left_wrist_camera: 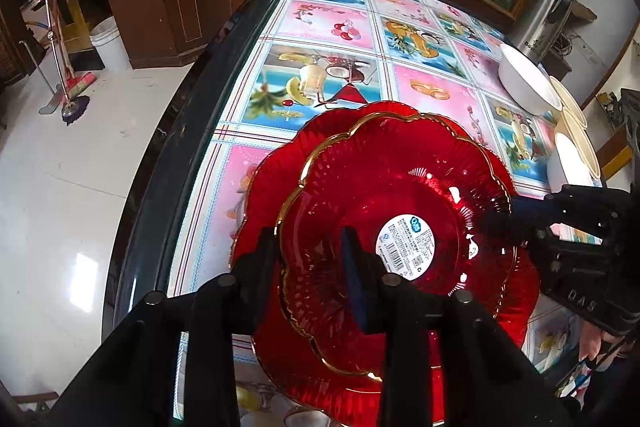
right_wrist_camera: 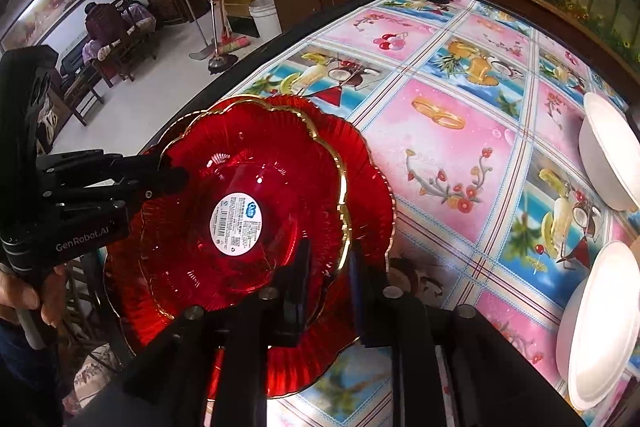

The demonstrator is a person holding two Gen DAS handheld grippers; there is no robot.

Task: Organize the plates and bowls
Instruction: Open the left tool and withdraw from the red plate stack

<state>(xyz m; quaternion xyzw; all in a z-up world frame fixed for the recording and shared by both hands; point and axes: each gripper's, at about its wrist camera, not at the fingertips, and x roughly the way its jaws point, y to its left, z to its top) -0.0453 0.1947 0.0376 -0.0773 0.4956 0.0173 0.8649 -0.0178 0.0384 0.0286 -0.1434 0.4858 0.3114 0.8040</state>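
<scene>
Tiled floor (left_wrist_camera: 52,195) with a mop and broom (left_wrist_camera: 72,95) is seen far left, then the dark table edge and a fruit-print tablecloth (left_wrist_camera: 332,27) covering the table. Two red scalloped plates with gold rims are stacked near the table's near-left corner: upper red plate (left_wrist_camera: 400,203) sits nested on the lower red plate (left_wrist_camera: 280,155), offset slightly, white label (left_wrist_camera: 406,241) at its centre. Left gripper (left_wrist_camera: 308,259) is placed over the upper plate's left rim, one finger outside, one inside; a visible gap is left on both sides, so the rim is straddled but not clamped. Right gripper (right_wrist_camera: 330,275) is placed likewise across the opposite rim of the same plate, jaws parted a little, pads not seen pressing. Further right, white bowls (left_wrist_camera: 524,79) are lined up along the table's right edge, well apart from the plates, with a steel thermos (left_wrist_camera: 544,11) behind them.
</scene>
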